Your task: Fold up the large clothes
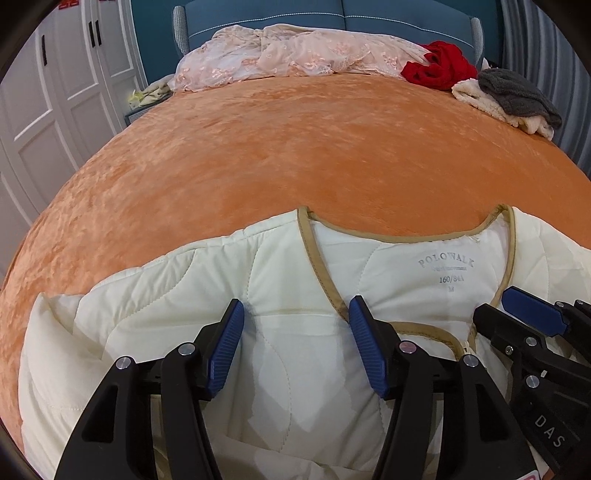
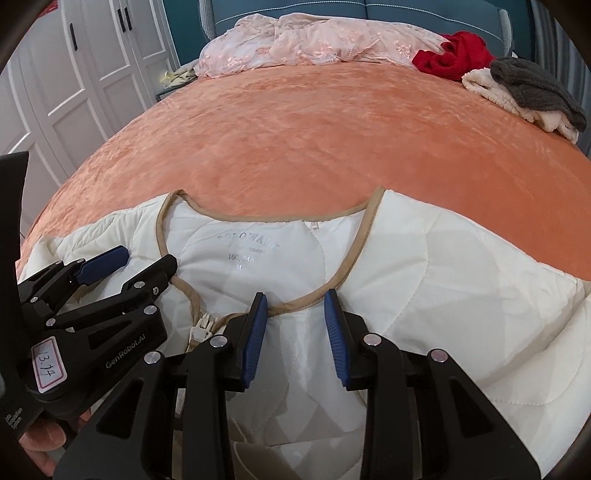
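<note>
A cream quilted jacket [image 1: 207, 280] with tan trim lies front up on the orange bed cover [image 1: 280, 147], collar toward the headboard, the printed size label [image 1: 447, 271] showing inside the neck. My left gripper [image 1: 295, 314] is open above the jacket's left chest panel. My right gripper [image 2: 295, 308] is open above the right side of the neckline, beside the zipper [image 2: 201, 328]. The jacket [image 2: 443, 266] fills the near part of the right wrist view. Each gripper shows in the other's view: the right one [image 1: 517, 310] and the left one [image 2: 144, 260]. Neither holds cloth.
A pink lace garment [image 1: 295, 51], a red garment [image 1: 439, 64] and a grey and cream pile [image 1: 517, 96] lie by the blue headboard [image 1: 332, 14]. White wardrobe doors [image 1: 55, 81] stand on the left. The orange cover stretches between the jacket and those clothes.
</note>
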Demonstrator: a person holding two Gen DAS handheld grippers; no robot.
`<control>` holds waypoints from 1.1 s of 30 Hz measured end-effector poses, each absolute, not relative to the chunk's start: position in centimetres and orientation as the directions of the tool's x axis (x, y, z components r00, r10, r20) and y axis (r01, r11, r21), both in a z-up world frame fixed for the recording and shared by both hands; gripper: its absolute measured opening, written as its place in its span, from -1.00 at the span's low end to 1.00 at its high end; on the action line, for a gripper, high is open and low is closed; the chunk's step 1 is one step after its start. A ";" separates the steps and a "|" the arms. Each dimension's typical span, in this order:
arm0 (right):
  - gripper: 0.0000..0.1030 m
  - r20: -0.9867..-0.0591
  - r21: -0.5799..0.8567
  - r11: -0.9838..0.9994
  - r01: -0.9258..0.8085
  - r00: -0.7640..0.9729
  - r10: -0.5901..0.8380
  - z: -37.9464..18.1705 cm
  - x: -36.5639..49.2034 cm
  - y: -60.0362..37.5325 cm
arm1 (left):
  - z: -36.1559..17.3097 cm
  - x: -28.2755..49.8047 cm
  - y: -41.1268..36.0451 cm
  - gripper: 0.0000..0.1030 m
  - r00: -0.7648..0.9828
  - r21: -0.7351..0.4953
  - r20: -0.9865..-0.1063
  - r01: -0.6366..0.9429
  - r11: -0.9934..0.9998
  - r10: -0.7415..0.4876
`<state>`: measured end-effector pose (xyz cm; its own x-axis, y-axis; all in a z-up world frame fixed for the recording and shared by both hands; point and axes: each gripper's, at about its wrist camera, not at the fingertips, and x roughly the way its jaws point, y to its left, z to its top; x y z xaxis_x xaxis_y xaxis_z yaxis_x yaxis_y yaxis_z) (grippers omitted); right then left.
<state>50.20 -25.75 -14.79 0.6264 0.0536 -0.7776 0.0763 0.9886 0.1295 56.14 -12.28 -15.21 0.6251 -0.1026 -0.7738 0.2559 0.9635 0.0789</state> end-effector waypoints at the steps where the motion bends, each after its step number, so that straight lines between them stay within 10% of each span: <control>1: -0.41 -0.772 0.137 0.987 0.081 0.633 0.055 -14.8 50.2 -25.8 | -15.2 56.2 -12.3 0.15 0.627 0.080 -0.773 0.254 0.964 -0.101; 8: -0.37 -0.706 0.167 0.961 0.222 0.707 -0.041 -11.0 46.3 -28.3 | -12.8 54.6 -11.2 0.18 0.644 0.104 -0.764 0.188 0.977 -0.043; 19: 0.41 -0.767 0.217 0.941 0.262 0.642 -0.002 -5.7 15.0 -34.6 | -7.5 33.9 6.5 0.49 0.530 -0.077 -0.835 0.157 0.985 -0.149; 33: 0.43 -0.748 0.571 0.706 0.420 0.620 0.237 -11.2 -0.6 -35.3 | -11.2 19.4 16.0 0.47 0.379 -0.436 -0.841 -0.050 0.899 -0.387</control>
